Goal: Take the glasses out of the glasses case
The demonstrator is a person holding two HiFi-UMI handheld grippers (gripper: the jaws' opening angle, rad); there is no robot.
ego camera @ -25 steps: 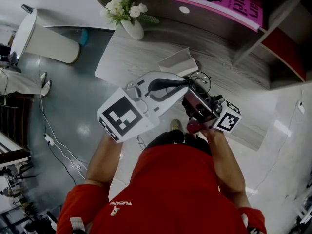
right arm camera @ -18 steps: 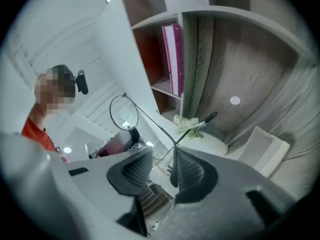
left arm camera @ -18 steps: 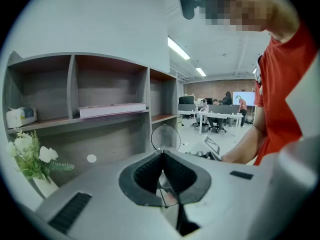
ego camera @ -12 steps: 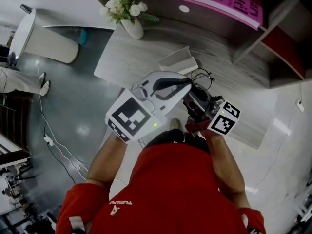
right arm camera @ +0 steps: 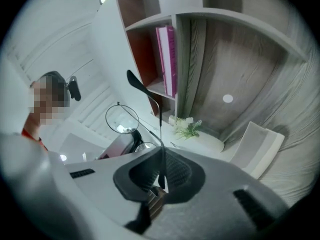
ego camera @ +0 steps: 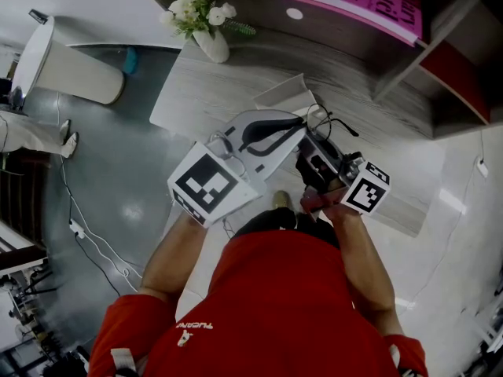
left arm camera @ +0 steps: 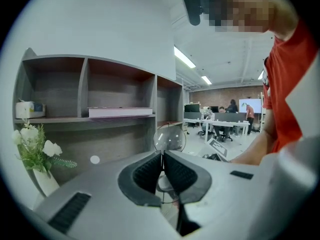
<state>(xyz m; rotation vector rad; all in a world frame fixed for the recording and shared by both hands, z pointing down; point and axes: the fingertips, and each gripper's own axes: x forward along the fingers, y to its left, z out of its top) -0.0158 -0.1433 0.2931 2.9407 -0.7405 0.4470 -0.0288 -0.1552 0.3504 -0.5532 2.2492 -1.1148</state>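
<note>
The glasses (right arm camera: 122, 119) hang over the bench (ego camera: 204, 93), clear of the case (ego camera: 284, 98), left gripper (left arm camera: 162, 159) pinching a lens rim (left arm camera: 170, 128) and right gripper (right arm camera: 162, 169) just closed on 1 temple (right arm camera: 136, 81); pulling the 2 apart or twisting could bend the thin frame

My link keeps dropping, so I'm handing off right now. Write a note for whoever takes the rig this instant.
Left gripper: shut on the glasses, on thin frame beside a lens.
Right gripper: shut, fingers just closed on a temple.
Glasses case: open on the table, beyond the grippers.
Done: glasses are out, held in the air by both.
Left: probably only to set them down.
</note>
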